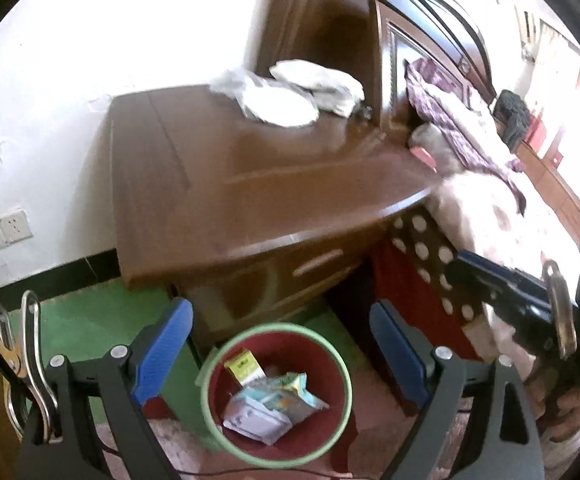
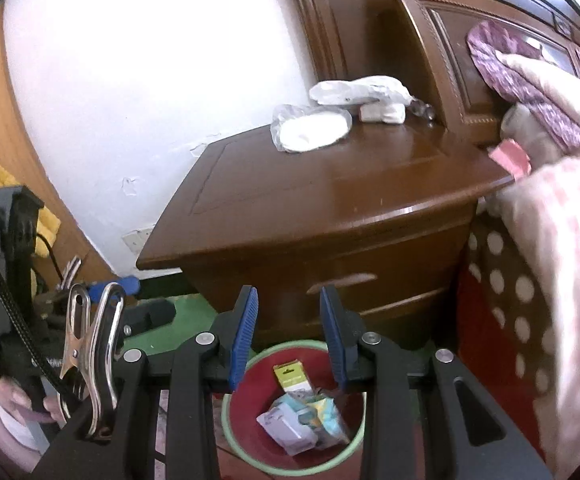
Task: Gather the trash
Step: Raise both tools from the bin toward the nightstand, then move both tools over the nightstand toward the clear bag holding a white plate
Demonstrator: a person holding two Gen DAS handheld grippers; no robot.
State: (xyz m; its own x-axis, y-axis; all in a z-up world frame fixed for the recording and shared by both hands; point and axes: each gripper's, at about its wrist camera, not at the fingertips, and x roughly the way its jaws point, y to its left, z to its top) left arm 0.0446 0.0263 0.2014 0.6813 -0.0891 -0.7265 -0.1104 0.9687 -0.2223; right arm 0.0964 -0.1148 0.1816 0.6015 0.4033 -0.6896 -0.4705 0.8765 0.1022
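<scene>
A red bin with a pale green rim stands on the floor before a brown nightstand. Inside lie a crumpled colourful wrapper and a small yellow-green box. White crumpled bags rest on the nightstand's back part. My left gripper hangs open above the bin, nothing between its blue pads. My right gripper also hovers over the bin, its jaws partly apart and empty. The right gripper also shows at the right edge of the left wrist view.
A bed with pink and purple bedding and a dotted brown cloth lies right of the nightstand. A white wall with sockets is behind. The floor is green.
</scene>
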